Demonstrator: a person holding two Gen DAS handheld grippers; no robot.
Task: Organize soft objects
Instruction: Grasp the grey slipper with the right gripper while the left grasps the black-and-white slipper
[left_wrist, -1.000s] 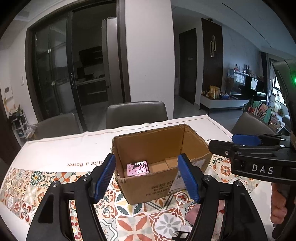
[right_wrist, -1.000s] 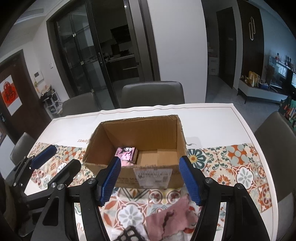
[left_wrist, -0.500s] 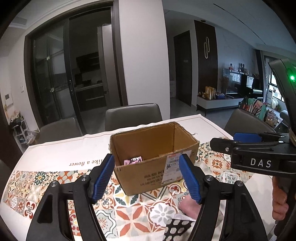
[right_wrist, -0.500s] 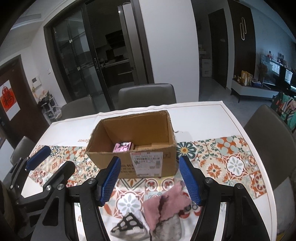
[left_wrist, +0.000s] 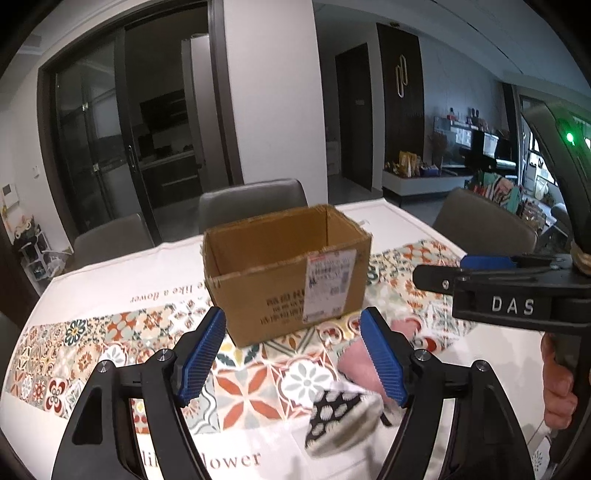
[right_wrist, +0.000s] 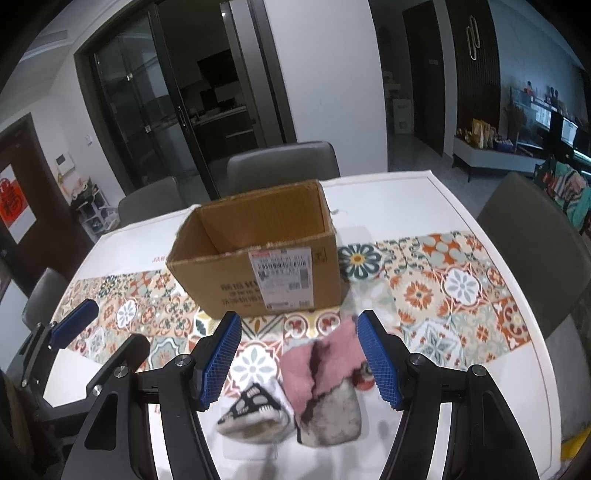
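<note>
An open cardboard box (left_wrist: 291, 273) (right_wrist: 266, 258) stands mid-table; its inside is hidden from both views now. In front of it lie a pink and grey sock (right_wrist: 328, 380) (left_wrist: 360, 360) and a black-and-white patterned sock (right_wrist: 255, 413) (left_wrist: 341, 415), side by side. My right gripper (right_wrist: 299, 358) is open and empty above the two socks. My left gripper (left_wrist: 293, 354) is open and empty, just left of the socks and short of the box. The right gripper also shows at the right of the left wrist view (left_wrist: 480, 264).
The table (right_wrist: 399, 206) carries a white cloth with a floral tile-pattern runner (right_wrist: 458, 288). Grey chairs (right_wrist: 282, 166) stand along the far side and one at the right (right_wrist: 532, 236). Glass doors and a wall are behind.
Both grippers have pulled back and lowered from over the box. The box interior with its pink item has dropped out of sight, and the two socks have come into view beneath the fingers.
</note>
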